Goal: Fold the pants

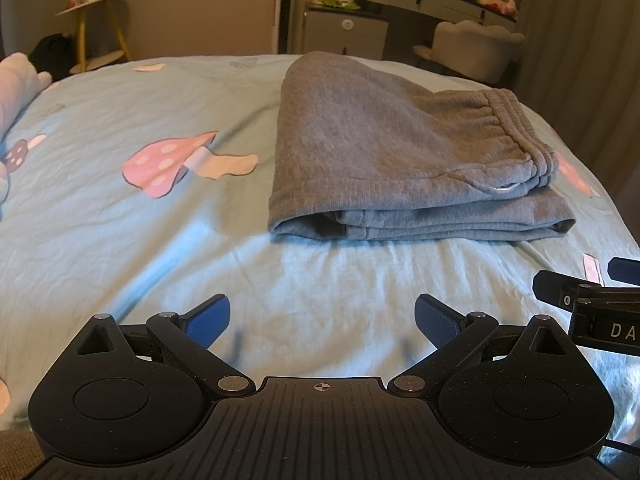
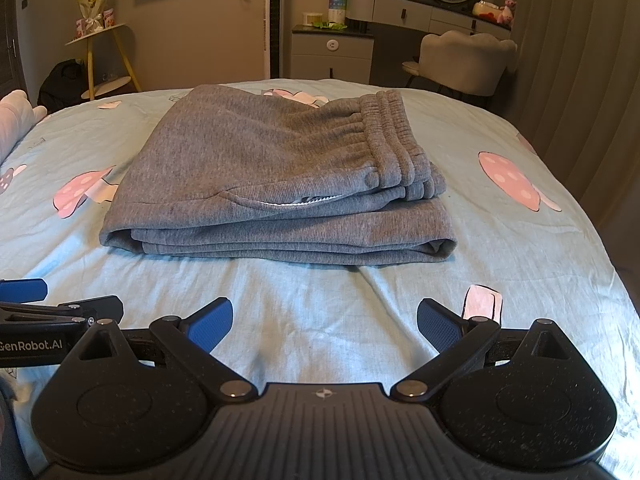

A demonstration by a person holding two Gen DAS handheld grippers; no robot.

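Observation:
Grey sweatpants (image 1: 384,152) (image 2: 272,172) lie folded in a flat stack on the light blue bed sheet (image 1: 120,216) (image 2: 320,300), waistband at the right, folded edges facing me. My left gripper (image 1: 322,322) hovers open over bare sheet, nearer to me than the pants and a little left of them, nothing between its blue pads. Beside it, my right gripper (image 2: 325,322) is open too, in front of the stack and apart from it. The right gripper's side (image 1: 588,300) shows at the left wrist view's right edge; the left gripper's side (image 2: 44,308) appears at the right wrist view's left edge.
The sheet carries pink mushroom prints (image 1: 168,164) (image 2: 508,184). A pink pillow (image 1: 16,84) lies at the left edge of the bed. Beyond the bed stand a yellow-legged side table (image 2: 100,52), a grey nightstand (image 2: 332,52), a vanity desk with a chair (image 2: 464,60) and curtains at the right.

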